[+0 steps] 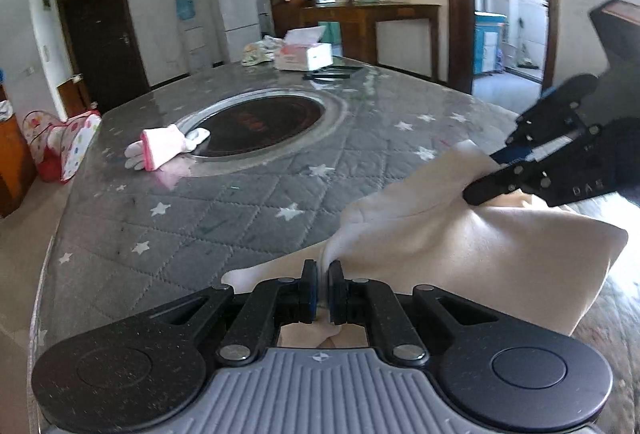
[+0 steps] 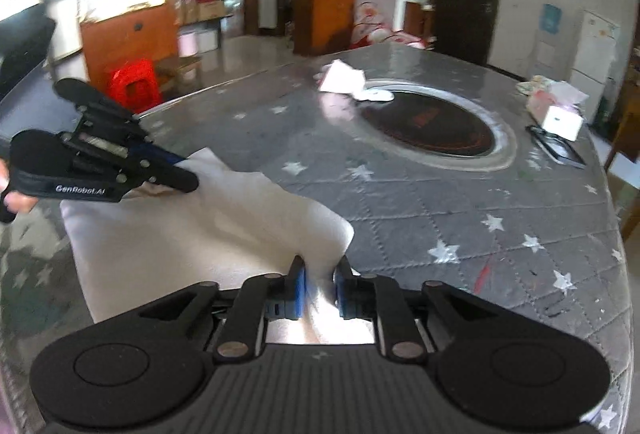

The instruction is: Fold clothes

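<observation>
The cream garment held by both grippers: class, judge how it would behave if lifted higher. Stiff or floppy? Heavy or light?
Probably floppy: the cream garment sags between the left gripper and the right gripper. Likely light, since pinched edges alone raise it off the quilted table cover. Released, it would likely collapse in soft folds.

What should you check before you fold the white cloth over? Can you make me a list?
1. Left gripper pinching the white cloth: ok.
2. Right gripper pinching its edge: ok, cloth sits between the pads.
3. Cloth lifted evenly between both: cannot tell.
4. Bare quilted table cover ahead to lay it on: ok.
5. Pink folded garment out of the way: ok, it lies far off by the round cooktop.
</observation>
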Available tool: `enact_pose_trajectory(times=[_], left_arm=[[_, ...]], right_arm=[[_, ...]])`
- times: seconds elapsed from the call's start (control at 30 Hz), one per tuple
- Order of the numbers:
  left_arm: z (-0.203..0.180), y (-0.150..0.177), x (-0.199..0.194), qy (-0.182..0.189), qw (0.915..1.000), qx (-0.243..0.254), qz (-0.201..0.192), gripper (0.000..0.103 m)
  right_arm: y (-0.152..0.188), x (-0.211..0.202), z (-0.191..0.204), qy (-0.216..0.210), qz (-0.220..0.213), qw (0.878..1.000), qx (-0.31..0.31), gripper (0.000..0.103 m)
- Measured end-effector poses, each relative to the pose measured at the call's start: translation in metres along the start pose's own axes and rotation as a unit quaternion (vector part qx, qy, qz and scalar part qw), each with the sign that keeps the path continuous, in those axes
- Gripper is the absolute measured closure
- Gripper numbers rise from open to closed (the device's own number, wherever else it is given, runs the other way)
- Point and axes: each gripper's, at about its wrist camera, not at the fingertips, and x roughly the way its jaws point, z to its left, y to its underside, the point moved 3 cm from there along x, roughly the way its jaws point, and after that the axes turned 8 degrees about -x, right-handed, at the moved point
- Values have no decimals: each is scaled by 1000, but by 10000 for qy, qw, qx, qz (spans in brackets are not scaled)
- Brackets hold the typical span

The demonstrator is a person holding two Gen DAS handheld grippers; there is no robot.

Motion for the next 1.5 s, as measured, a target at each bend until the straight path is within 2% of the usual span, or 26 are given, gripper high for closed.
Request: enact_pose_trajectory(times=[0.2, 0.27, 0.37, 0.53, 0.63, 0.73, 0.8, 0.87, 0.93, 1.0, 1.07, 1.2, 1.33, 1.43, 1.5], left_arm=[[-1, -3, 14, -208, 9997, 42, 92, 92], [-2, -3, 15, -290, 9995, 95, 68, 87], [0, -5, 17, -356, 9993, 99, 53, 86], [-3, -10, 16, -134, 9998, 158, 38, 82], [-5, -13, 15, 15, 9998, 208, 21, 81], [-7, -16, 14, 164, 9995, 257, 4, 69], [-8, -18, 13, 263, 9992, 290, -7, 66], [-10, -19, 14, 352, 9988, 329, 11, 64], [-11, -19, 22, 396, 9986, 337, 111, 66], [-10, -19, 28, 473, 9983, 292, 165, 81], [-9, -20, 28, 407, 9987, 303, 98, 90], [-12, -25, 25, 122, 9990, 395, -192, 92], [-13, -25, 40, -96, 9992, 370, -91, 92], [-14, -24, 50, -246, 9991, 342, -11, 86], [-13, -23, 50, -282, 9991, 330, 5, 84]], right_arm=[[4, 12, -10, 188, 160, 9995, 212, 75], [2, 11, -11, 278, 138, 9993, 228, 68], [-3, 8, -14, 347, 78, 9990, 277, 68], [-6, 13, -15, 4, 231, 9978, 616, 68], [-3, 20, -16, 18, 313, 9973, 658, 69], [-1, 25, -19, -48, 367, 9956, 858, 69], [-1, 26, -20, -80, 347, 9951, 919, 69], [-1, 25, -21, -107, 317, 9948, 957, 80], [-2, 24, -21, -73, 278, 9952, 936, 89], [-5, 21, -20, 38, 186, 9960, 869, 91], [-9, 16, -17, 162, 37, 9971, 743, 93], [-19, 10, -12, 557, -294, 9971, 425, 93], [-18, 25, -15, 718, -147, 9964, 435, 91], [-14, 35, -18, 731, -15, 9960, 513, 82], [-13, 33, -19, 747, -52, 9957, 551, 82]])
